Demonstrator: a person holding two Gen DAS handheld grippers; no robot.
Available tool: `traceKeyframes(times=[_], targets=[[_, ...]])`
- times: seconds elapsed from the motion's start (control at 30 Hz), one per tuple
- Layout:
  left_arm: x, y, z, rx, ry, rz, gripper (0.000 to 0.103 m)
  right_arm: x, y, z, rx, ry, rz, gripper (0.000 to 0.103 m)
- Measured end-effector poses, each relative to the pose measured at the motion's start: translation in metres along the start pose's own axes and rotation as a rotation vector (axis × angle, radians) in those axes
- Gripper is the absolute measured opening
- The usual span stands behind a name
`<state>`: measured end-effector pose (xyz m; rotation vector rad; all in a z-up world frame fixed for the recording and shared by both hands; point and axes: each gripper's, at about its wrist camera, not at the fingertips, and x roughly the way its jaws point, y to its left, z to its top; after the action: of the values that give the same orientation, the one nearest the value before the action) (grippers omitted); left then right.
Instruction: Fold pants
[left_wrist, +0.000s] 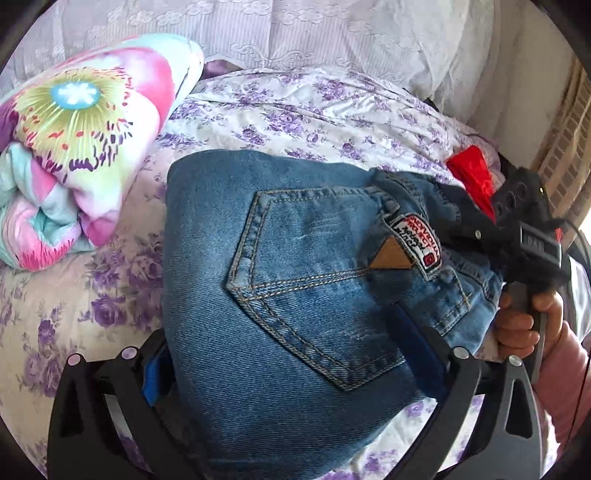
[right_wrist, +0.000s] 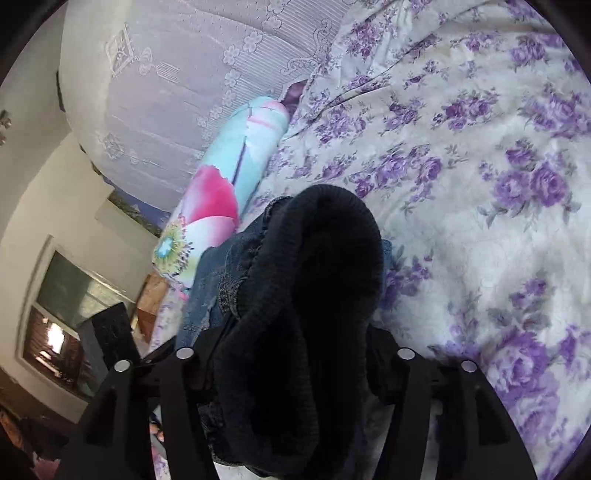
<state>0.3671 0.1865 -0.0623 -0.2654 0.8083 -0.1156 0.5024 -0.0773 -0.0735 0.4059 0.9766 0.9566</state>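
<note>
While the big bed (left_wrist: 303, 110) with its purple-flower sheet filled most of both views, the pants (left_wrist: 295, 280) sat in the middle of the left wrist picture as a thick blue bundle, already folded down to a short block. Its long side ran from the lower left of the frame up toward the right edge, with the back pocket (left_wrist: 306, 280) facing up. A rolled bright quilt (left_wrist: 77, 147) lay in the upper left, well apart from the jeans. The left gripper (left_wrist: 295, 369) was at the bottom of its picture and its two fingers stood on either side of the bundle, closed on the thick denim. The right gripper (left_wrist: 524, 229) showed at the right edge, at the waist end, so each one had one end of the block. In the right wrist picture, the black knit waistband (right_wrist: 314, 295) filled the middle and ran down between that gripper's fingers, which were pinched on it. I think the fold was almost done, and the next move would need both ends kept level. A small white label (left_wrist: 415, 240) sat near the waist.
</note>
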Motion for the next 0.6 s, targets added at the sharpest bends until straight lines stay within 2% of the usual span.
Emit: traceKeyframes(times=[0.07,0.2,0.3,0.37,0.43,0.5,0.53,0.57,0.6], targets=[[-0.003,-0.004,-0.001,0.003,-0.013,0.015,0.099,-0.016,0.009,-0.005,-0.04,-0.035,-0.105,0.076],[-0.01,-0.015,-0.005,0.027,-0.033,0.048,0.099,-0.05,0.026,-0.02,-0.103,-0.126,-0.247,0.077],[-0.018,-0.015,-0.005,0.018,-0.052,0.064,0.099,-0.076,0.064,-0.033,-0.233,-0.275,-0.29,0.077],[-0.029,-0.015,-0.004,0.014,-0.105,0.093,0.099,-0.081,0.089,-0.043,-0.322,-0.335,-0.278,0.076],[-0.048,-0.015,-0.003,0.008,-0.194,0.127,0.099,-0.067,0.101,-0.047,-0.369,-0.326,-0.277,0.076],[-0.055,-0.018,-0.004,0.007,-0.23,0.138,0.099,-0.043,0.089,-0.054,-0.331,-0.239,-0.298,0.071],[-0.051,-0.022,-0.005,0.027,-0.216,0.145,0.099,-0.024,0.08,-0.055,-0.294,-0.181,-0.357,0.07],[-0.037,-0.027,-0.008,0.07,-0.154,0.168,0.099,-0.008,0.069,-0.058,-0.276,-0.133,-0.428,0.07],[-0.02,-0.031,-0.011,0.107,-0.081,0.186,0.099,-0.006,0.069,-0.062,-0.3,-0.164,-0.449,0.071]])
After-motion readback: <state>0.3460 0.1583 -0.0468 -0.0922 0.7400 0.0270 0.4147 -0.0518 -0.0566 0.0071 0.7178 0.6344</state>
